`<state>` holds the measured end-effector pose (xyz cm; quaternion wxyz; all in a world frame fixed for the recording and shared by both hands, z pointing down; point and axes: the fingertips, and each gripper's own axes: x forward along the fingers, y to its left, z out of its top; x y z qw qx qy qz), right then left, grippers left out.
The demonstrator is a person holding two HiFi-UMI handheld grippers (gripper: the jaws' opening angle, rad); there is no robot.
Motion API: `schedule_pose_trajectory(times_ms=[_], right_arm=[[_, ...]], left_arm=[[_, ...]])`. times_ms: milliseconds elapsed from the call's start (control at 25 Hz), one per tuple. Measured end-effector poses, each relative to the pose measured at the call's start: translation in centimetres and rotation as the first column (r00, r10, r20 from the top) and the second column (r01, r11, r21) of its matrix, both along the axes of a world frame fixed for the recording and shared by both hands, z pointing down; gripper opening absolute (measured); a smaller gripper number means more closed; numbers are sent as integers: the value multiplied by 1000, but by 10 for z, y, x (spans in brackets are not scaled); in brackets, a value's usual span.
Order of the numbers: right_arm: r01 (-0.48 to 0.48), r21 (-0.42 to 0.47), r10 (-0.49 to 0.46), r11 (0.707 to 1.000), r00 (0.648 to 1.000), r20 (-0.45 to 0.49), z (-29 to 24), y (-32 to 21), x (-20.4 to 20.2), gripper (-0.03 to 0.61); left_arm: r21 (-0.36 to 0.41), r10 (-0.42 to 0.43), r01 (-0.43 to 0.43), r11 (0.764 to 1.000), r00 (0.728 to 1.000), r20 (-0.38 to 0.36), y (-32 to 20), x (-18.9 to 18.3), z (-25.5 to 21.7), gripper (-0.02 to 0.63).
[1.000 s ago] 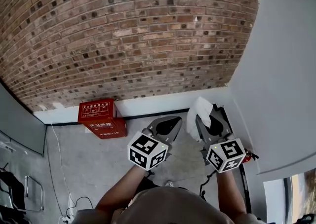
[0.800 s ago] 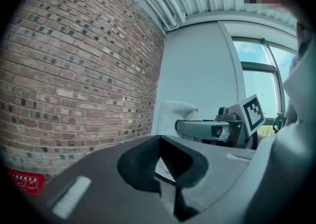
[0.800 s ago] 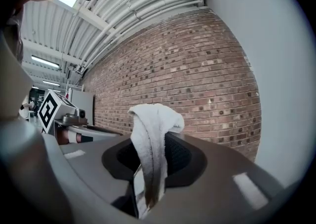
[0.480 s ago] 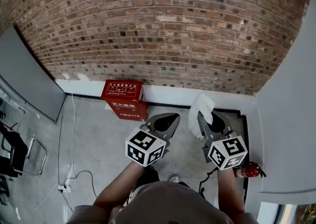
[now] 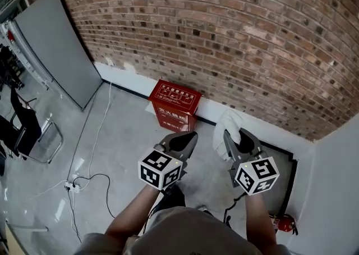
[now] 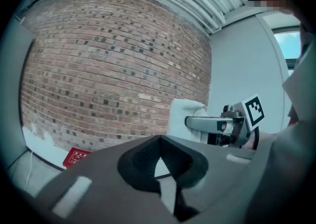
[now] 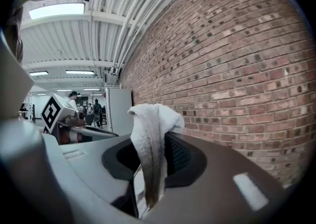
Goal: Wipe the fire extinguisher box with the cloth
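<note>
The right tongs (image 7: 148, 171) clamp a white cloth (image 7: 155, 124) (brick wall (image 7: 237, 70) beyond).

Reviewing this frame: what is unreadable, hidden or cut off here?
- Print on the fire extinguisher box: too small in the head view.
- Most of that box in the left gripper view: behind the body of the left claw.
- The box in the right gripper view: not in the picture.
- The lower end of the cloth there: buried in the right claw.

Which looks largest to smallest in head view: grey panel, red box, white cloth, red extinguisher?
Grey flat wall panel
Red metal fire extinguisher box
White fabric cloth (nearer camera, so flattered)
Small red fire extinguisher
</note>
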<state>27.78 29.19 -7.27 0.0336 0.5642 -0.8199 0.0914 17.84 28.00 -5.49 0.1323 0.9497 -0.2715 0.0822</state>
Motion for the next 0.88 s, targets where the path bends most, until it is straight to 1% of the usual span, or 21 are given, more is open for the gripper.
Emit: schedule_pose_trajectory(times_ms=[240,440,560,720,880], right_arm=[[52,-58,-54,997,998,-21,23,-77,-53,126],[50,-106,-55,993,997,-48,36,-140,-90,126],[43,-138,-56,990,995,-89,48,-173,-102,126],[32,-200,-63,979,987,-151,69,-206,-102,126],[22,-248,-70,969,980,-186,90,-239,-94,126]], left_arm=[[-40,-59,59,997,998,-2,-69,-55,23,0],[-82,-59,59,995,998,7,-120,-94,44,0],[-103,-56,56,993,998,2,-149,-114,55,0],[-146,-46,45,988,999,-1,-175,-124,75,0],[-159,-19,20,987,1000,5,-199,-113,91,0]])
